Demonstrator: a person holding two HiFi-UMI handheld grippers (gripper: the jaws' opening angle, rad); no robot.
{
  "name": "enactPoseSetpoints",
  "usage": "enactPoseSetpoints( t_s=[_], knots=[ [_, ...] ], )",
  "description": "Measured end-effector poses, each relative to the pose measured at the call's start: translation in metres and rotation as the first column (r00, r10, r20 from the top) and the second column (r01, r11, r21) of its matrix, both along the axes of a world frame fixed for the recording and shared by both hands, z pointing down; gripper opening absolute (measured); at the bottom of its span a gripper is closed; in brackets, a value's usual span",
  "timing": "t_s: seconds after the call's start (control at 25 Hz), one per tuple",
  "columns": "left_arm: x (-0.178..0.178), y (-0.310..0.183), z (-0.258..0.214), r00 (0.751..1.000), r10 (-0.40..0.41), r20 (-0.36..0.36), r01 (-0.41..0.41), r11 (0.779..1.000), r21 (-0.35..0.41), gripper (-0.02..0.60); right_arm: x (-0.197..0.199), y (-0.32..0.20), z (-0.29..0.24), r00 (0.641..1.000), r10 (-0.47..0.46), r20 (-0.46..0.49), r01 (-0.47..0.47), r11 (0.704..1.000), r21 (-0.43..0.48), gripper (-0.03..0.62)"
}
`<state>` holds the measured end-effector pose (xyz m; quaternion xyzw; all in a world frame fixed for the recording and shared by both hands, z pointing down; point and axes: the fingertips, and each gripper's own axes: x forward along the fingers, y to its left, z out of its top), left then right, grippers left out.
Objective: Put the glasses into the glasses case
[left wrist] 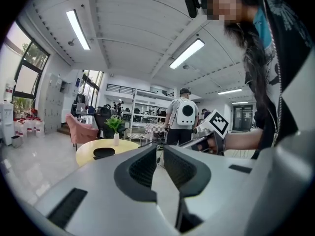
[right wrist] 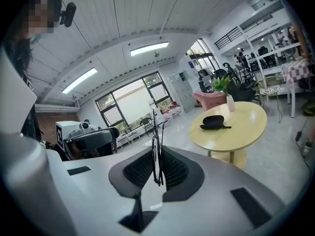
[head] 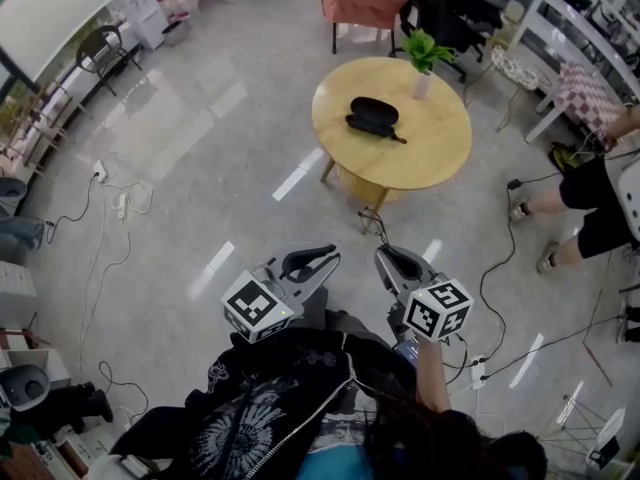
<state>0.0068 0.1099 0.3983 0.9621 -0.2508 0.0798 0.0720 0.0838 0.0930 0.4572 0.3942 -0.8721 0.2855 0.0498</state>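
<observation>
**A:** We're starting at the right gripper [right wrist: 158,154]. It's clamping the glasses [right wrist: 155,127], and their thin wire frame is standing edge-on between its jaws.

**B:** And we're seeing the left gripper [left wrist: 161,149] pinched almost together, carrying nothing.

**A:** We're judging the glasses to be light, springy and easy to bend, with lenses that scratch. We're thinking a grip belongs on the frame near the bridge or on a folded temple, never on a lens.

**B:** Agreed. We're finding the glasses case [head: 372,116] well apart from both grippers. It's lying on the round table [head: 440,158] near a potted plant [head: 425,60].

**A:** From above it's looking ajar, though we're not making out anything inside it from here.

**B:** So we're expecting to need it wide open, with the free gripper steadying the shell.
</observation>
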Motion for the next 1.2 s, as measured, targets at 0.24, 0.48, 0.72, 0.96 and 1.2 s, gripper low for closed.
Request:
enactPoseSetpoints(
  t_s=[0.24,0.48,0.72,0.96,1.2],
  knots=[
    [0.002,-0.032,0.009,1.000,-0.001,0.000,0.001,1.000,-0.019,0.038,0.003,-0.028,0.010,1.000,0.011,0.005,-0.011,1.000,-0.021,0.057],
    [0.009,-0.091,0.012,0.999,0.052,-0.005,-0.052,0.999,-0.012,0.038,0.007,-0.081,0.017,0.999,0.040,0.000,-0.040,0.999,-0.033,0.057],
    [0.006,-0.168,0.004,0.995,0.095,-0.014,-0.095,0.996,-0.002,0.038,0.000,-0.153,0.018,0.998,0.062,-0.015,-0.062,0.997,-0.048,0.057],
    [-0.003,-0.233,0.007,0.992,0.125,-0.033,-0.126,0.992,-0.023,0.038,-0.005,-0.210,0.021,0.994,0.095,-0.047,-0.098,0.992,-0.082,0.057],
    [-0.018,-0.288,0.008,0.985,0.162,-0.057,-0.163,0.986,-0.027,0.038,-0.014,-0.261,0.027,0.989,0.127,-0.076,-0.135,0.985,-0.112,0.057]
  ],
)
